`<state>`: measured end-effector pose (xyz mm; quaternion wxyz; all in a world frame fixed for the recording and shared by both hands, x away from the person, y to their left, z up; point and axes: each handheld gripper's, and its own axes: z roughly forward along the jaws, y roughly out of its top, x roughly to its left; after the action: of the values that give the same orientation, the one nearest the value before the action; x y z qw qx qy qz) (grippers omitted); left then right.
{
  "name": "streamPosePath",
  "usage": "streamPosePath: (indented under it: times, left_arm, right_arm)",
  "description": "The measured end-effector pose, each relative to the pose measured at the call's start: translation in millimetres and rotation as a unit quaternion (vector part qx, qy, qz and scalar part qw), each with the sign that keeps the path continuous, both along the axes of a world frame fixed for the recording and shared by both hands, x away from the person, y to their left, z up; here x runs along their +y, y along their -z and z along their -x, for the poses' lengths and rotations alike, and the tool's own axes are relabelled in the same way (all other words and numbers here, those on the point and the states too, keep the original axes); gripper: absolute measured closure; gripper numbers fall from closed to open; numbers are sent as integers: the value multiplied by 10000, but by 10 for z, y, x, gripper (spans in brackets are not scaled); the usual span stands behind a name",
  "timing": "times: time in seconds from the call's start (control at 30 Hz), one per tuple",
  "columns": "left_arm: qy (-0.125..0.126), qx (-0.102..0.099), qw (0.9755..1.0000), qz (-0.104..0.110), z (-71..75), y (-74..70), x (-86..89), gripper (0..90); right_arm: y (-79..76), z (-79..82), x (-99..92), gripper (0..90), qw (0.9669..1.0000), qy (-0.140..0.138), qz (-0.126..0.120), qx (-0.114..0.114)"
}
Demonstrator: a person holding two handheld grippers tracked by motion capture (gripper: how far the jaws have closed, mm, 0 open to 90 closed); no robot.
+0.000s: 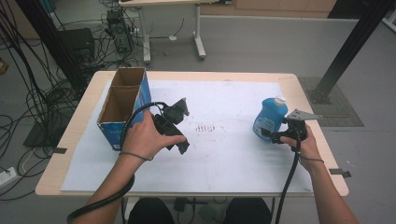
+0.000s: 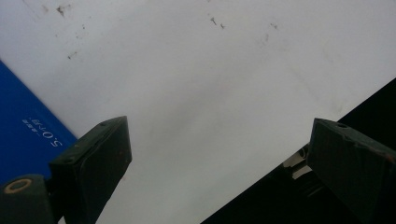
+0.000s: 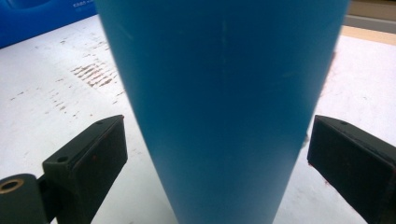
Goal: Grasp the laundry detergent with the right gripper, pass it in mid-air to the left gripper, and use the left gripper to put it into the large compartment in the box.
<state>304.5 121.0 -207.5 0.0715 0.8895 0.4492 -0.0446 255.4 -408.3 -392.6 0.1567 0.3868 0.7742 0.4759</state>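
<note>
A blue bottle (image 1: 270,116) with a white cap stands upright on the white sheet at the table's right. My right gripper (image 1: 275,136) is open at its near side, and in the right gripper view the bottle (image 3: 224,102) stands between the spread jaws without touching either pad. My left gripper (image 1: 182,145) hovers over the sheet left of centre, tilted down, open with nothing between its jaws (image 2: 215,158). A blue cardboard box (image 1: 122,105) with two open compartments stands at the table's left, just beyond my left hand; its blue side (image 2: 28,130) fills a corner of the left gripper view.
The white sheet (image 1: 224,154) covers most of the wooden table (image 1: 74,126) and has a smudged brown patch (image 1: 205,127) at its middle. Cables and black frame posts stand on the floor to the left, a desk leg behind, and a black post at the right.
</note>
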Motion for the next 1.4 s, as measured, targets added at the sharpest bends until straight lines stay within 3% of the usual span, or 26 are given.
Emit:
streamPosePath:
  times: [0.47,1.4]
  left_arm:
    - [3,18,10000,7,-2,12,5,74]
    - [46,18,10000,12,-8,24,-1,73]
  right_arm:
    - [53,8,24,47,9999,119,-90,-30]
    - [45,13,17,47,9999,98,-75,-28]
